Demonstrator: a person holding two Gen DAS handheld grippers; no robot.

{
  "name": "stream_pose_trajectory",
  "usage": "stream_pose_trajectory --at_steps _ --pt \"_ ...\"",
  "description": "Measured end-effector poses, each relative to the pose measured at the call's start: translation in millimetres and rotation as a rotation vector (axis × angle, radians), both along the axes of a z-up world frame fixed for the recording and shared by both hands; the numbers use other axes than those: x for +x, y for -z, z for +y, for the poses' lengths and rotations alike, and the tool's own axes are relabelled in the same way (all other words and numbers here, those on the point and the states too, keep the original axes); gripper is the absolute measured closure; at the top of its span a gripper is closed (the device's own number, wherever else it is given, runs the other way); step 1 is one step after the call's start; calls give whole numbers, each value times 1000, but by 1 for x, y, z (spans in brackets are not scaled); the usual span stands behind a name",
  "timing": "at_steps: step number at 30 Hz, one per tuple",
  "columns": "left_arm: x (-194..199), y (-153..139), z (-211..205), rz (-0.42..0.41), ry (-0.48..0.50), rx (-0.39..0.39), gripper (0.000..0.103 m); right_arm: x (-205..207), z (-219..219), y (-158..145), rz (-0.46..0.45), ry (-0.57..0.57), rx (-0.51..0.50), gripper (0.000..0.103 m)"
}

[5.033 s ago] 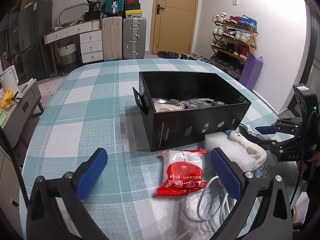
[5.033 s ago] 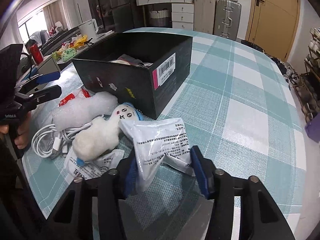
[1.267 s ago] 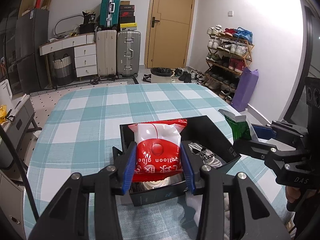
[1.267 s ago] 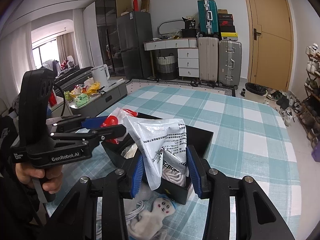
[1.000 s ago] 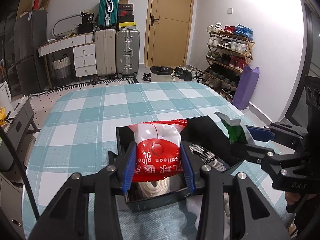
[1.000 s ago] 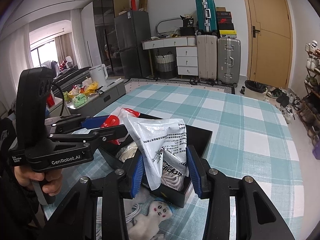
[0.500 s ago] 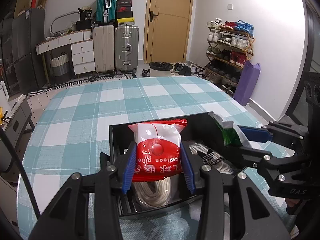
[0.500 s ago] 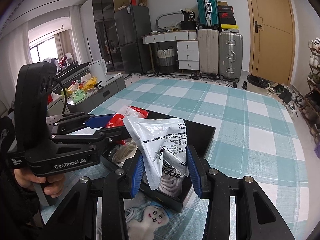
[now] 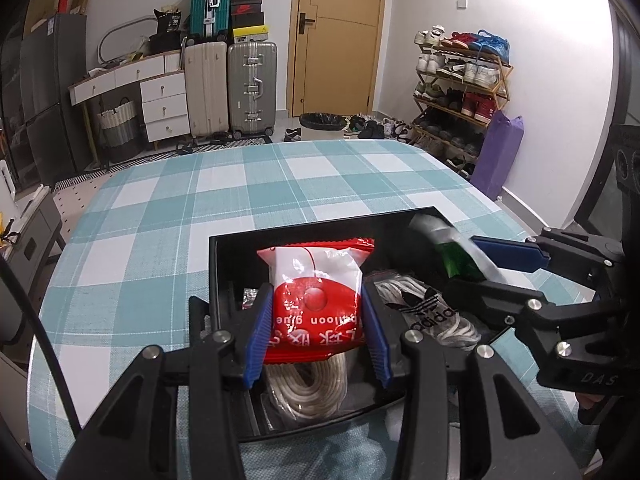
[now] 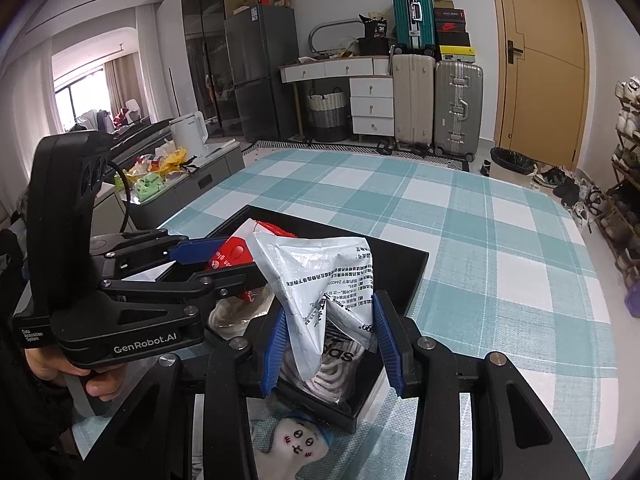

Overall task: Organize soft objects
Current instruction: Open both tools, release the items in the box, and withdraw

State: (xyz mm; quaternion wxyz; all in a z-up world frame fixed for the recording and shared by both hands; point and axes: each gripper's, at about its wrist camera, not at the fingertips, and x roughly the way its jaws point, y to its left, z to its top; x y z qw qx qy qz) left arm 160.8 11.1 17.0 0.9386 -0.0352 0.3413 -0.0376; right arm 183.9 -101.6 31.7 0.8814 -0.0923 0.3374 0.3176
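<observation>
Black box [image 9: 224, 264] holding coiled rope [image 9: 308, 388], left gripper [image 9: 318, 320] clamping red packet [image 9: 316, 300], right gripper [image 10: 330, 346] clamping silver pouch [image 10: 320, 280]

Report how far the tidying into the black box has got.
Done: a coiled white cord and an Adidas-marked bag already lie in the black box. In hand: the left claw grips a red and white packet and the right claw a silver-white pouch, both over the box, unreleased. Left: a small white doll on the table beside the box.
</observation>
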Motion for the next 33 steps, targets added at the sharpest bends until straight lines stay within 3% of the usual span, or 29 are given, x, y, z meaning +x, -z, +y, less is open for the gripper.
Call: stream_pose_trajectory --at_steps 3,5,7,8,10,13,16,33 --pt "0 -1 1 10 8 -18 57 1 1 0 -13 15 -14 57" --pt "-2 -3 1 8 12 -22 40 -2 -1 -2 -29 19 -15 51" --pt "-7 -6 0 -1 13 -23 34 -3 -5 -4 -36 34 -20 39" --pt "-8 -8 1 -2 12 -24 26 -4 -7 -5 -40 40 -20 36" --pt "-15 -11 3 -22 11 -52 16 -9 -13 -10 -66 60 -10 18" --pt "-25 -17 6 -42 -14 -58 0 -16 -24 -17 -100 89 9 5" --pt "-36 -20 8 -62 -37 -36 0 -23 -34 -22 -103 105 30 1" --pt "-83 -11 8 -41 -47 -2 0 -61 -57 -12 -68 126 45 1"
